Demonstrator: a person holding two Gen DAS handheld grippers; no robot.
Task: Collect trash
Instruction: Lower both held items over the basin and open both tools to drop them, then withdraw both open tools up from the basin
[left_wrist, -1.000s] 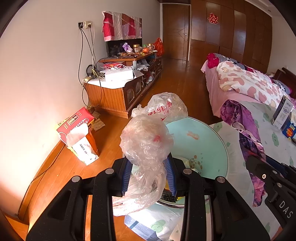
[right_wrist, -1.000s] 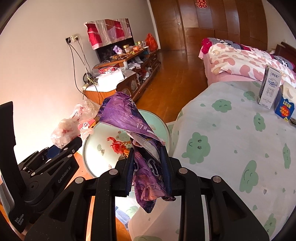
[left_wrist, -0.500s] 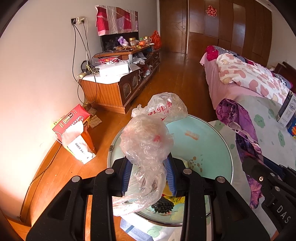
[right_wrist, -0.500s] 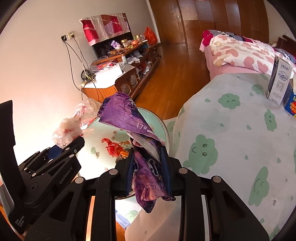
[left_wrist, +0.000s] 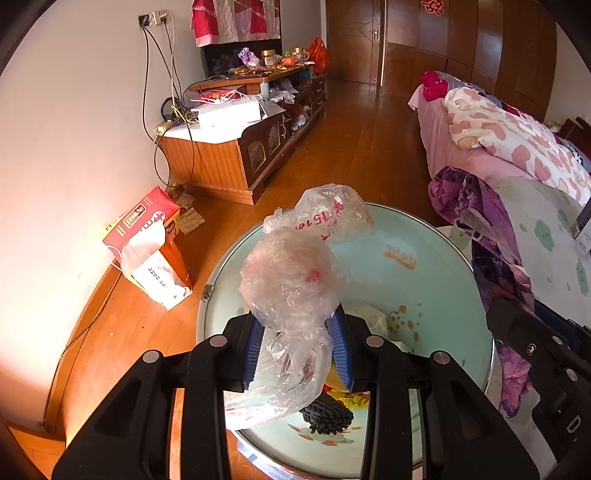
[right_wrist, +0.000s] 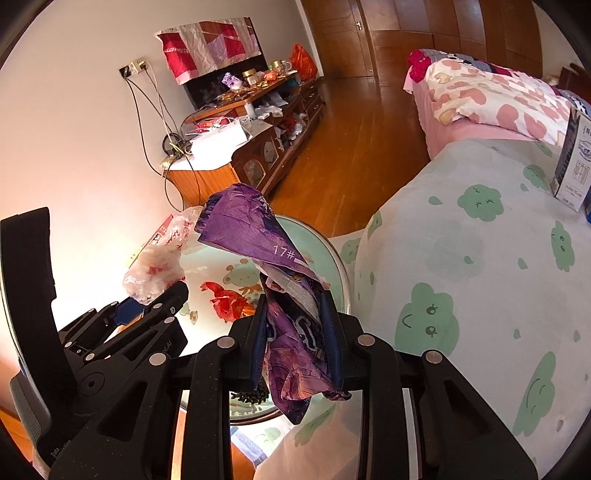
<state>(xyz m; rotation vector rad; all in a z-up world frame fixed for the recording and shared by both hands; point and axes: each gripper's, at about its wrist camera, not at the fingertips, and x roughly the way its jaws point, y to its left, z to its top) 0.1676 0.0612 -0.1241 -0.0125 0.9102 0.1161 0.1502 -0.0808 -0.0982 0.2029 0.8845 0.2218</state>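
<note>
My left gripper (left_wrist: 296, 325) holds a crumpled clear plastic bag (left_wrist: 291, 280) with red print between its blue pads. Its jaws are opening, and the bag still sits pinched between them. My right gripper (right_wrist: 293, 306) is shut on a crumpled purple wrapper (right_wrist: 251, 225) marked 17#. Both hang side by side above a round mint-green table top (left_wrist: 424, 236) with a metal rim. In the right wrist view the left gripper (right_wrist: 151, 301) and its bag (right_wrist: 159, 258) show at the left. The purple wrapper (left_wrist: 476, 206) shows at the right of the left wrist view.
On the round top lie a dark ridged lump (left_wrist: 325, 413), a red wrapper (right_wrist: 225, 302) and other scraps. A bed with a green-cloud sheet (right_wrist: 480, 295) borders it on the right. A red carton with a white bag (left_wrist: 147, 243) stands by the wall, a wooden cabinet (left_wrist: 229, 162) beyond.
Both grippers have moved forward and down over the round top, which now fills more of each view. Each still carries its piece of trash.
</note>
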